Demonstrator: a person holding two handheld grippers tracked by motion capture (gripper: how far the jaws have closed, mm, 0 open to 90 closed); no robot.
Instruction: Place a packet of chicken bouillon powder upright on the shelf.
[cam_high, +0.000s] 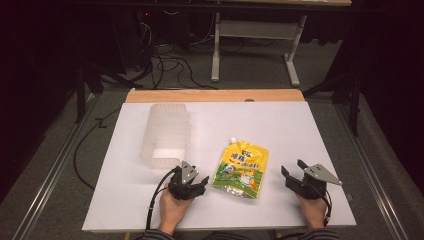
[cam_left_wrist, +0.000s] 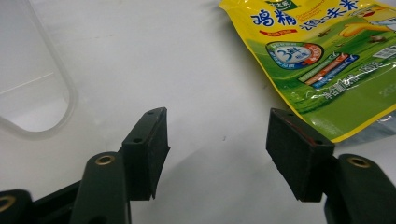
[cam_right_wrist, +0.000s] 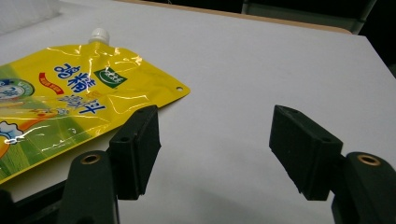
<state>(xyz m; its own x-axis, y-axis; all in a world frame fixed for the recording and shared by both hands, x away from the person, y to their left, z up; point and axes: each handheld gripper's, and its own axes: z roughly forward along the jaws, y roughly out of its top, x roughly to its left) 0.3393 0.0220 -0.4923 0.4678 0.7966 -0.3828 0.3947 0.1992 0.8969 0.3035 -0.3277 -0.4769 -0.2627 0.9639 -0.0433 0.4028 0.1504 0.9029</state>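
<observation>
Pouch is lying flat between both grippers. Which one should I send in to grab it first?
Probably the left gripper: its open jaws sit closest to the yellow pouch, beside its lower left corner, and the clear container lies on that same side. The right gripper, also open, sits farther from the pouch's edge.

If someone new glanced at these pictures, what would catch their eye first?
The bright yellow pouch lies flat on the white table, between the left gripper and right gripper, both open. A clear plastic container lies on its side behind the left gripper.

Glossy foil pouch (cam_high: 241, 169) — matt table (cam_high: 300, 130)
</observation>
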